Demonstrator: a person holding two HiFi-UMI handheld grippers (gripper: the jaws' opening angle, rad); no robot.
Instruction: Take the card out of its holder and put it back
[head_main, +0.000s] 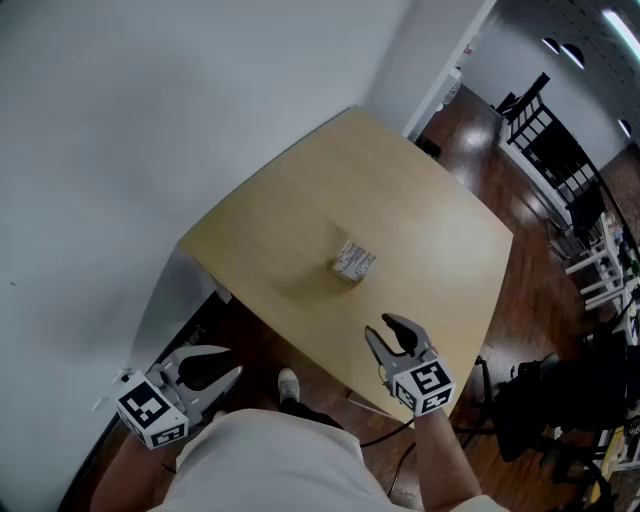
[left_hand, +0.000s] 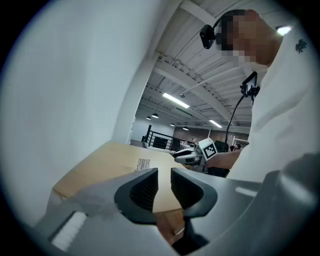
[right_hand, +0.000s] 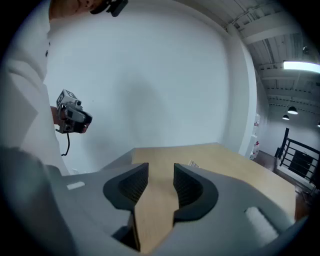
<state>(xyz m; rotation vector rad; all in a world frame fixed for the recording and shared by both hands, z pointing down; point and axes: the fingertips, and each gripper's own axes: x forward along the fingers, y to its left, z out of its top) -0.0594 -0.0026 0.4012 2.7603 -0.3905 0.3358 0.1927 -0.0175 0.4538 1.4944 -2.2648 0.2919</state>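
Right tool (head_main: 380, 325) over table (head_main: 400, 200) edge, left tool (head_main: 235, 361) beside table, jaws parted

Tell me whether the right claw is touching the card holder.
Apart. The head view shows bare table between the right claw and the card holder; the claw's jaws stand open and empty.

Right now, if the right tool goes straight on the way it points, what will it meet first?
Probably the table top: the right tool is open, empty and tilted down at it. The card holder lies further on, slightly right of that line; depth is unclear.
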